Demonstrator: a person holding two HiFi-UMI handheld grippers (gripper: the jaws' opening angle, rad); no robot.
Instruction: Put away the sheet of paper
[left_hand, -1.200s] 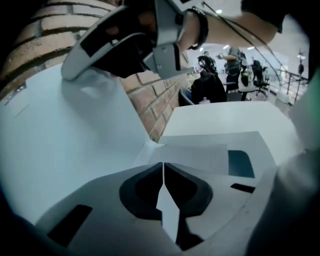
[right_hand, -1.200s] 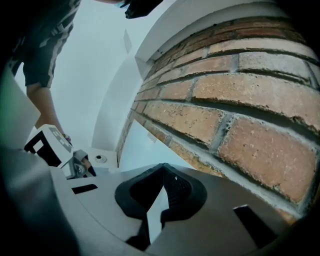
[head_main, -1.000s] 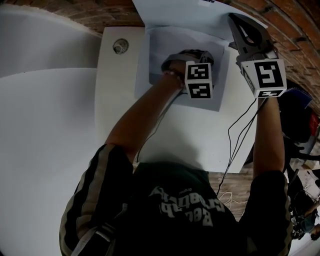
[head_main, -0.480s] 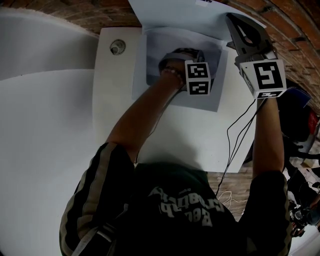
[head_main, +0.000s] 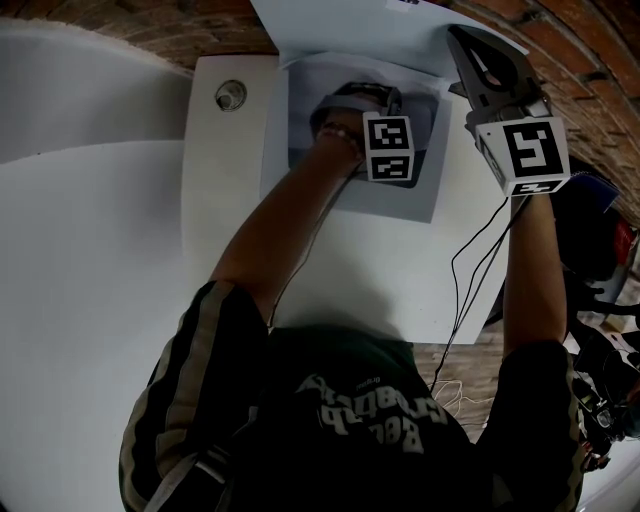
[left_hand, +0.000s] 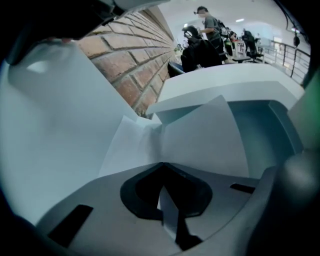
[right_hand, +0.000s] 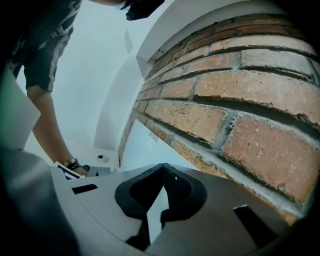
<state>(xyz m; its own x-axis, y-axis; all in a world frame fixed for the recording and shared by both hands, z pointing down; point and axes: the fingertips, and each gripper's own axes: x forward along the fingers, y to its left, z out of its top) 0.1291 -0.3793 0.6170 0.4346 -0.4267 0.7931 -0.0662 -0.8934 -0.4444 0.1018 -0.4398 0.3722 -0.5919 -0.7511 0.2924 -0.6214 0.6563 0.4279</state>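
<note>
Landmark: a round grommet (head_main: 231, 95) set in the white table (head_main: 350, 285), near the table's edge along the brick wall (right_hand: 240, 100).

Container: a white cover (head_main: 350, 22), lifted like a folder's flap, stands just right of the round grommet and leans back towards the wall. I cannot tell whether it belongs to a folder or a flat box.

Contents: the sheet of paper (left_hand: 200, 140) lies in the opening under the lifted cover, right of the round grommet. It is creased down its middle. Its near part spreads flat on the table, away from the wall. No other item shows inside.

Left gripper: the left gripper (left_hand: 162, 170) is right of the round grommet and reaches in under the cover. Its jaws are pressed together, with a thin pale edge of the sheet pinched between the pads.

Right gripper: the right gripper (right_hand: 161, 172) is farther right of the round grommet, raised above the table beside the wall. Its jaws are clamped on the cover's right edge and hold it up.

Cables: thin black cables (head_main: 470, 290) hang from the right gripper across the table's right side, well apart from the round grommet.
</note>
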